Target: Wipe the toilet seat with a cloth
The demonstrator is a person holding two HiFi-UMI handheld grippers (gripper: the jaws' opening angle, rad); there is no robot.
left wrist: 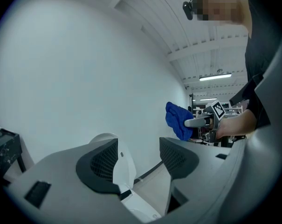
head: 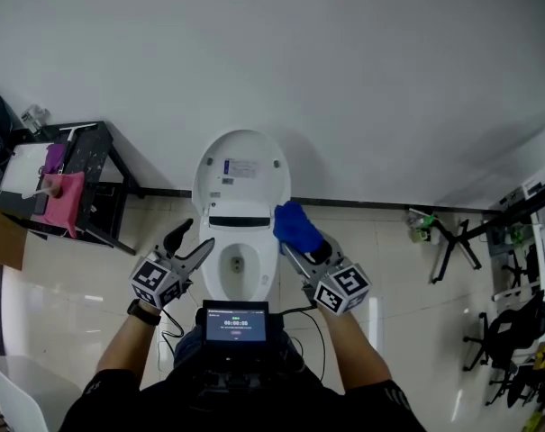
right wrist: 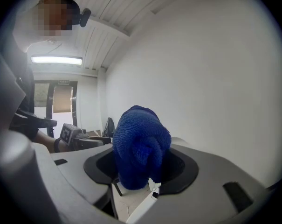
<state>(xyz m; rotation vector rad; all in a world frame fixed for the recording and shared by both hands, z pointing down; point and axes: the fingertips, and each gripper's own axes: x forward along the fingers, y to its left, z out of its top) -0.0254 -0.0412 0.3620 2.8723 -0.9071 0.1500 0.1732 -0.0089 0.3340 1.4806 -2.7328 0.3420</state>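
A white toilet [head: 240, 212] stands against the wall with its lid [head: 241, 171] raised and the seat ring [head: 220, 261] down. My right gripper [head: 293, 238] is shut on a bunched blue cloth [head: 295, 224], held in the air beside the toilet's right rim. The cloth [right wrist: 140, 149] fills the space between the jaws in the right gripper view. My left gripper [head: 187, 246] is open and empty, held in the air at the toilet's left side. From the left gripper view the raised lid [left wrist: 118, 158] shows between the jaws, and the blue cloth [left wrist: 178, 119] appears at the right.
A black side table [head: 85, 180] with a pink cloth [head: 63, 200] stands left of the toilet. Black stands and office chairs [head: 497, 331] crowd the right side. A small screen [head: 236, 322] sits at the person's chest. The floor is pale tile.
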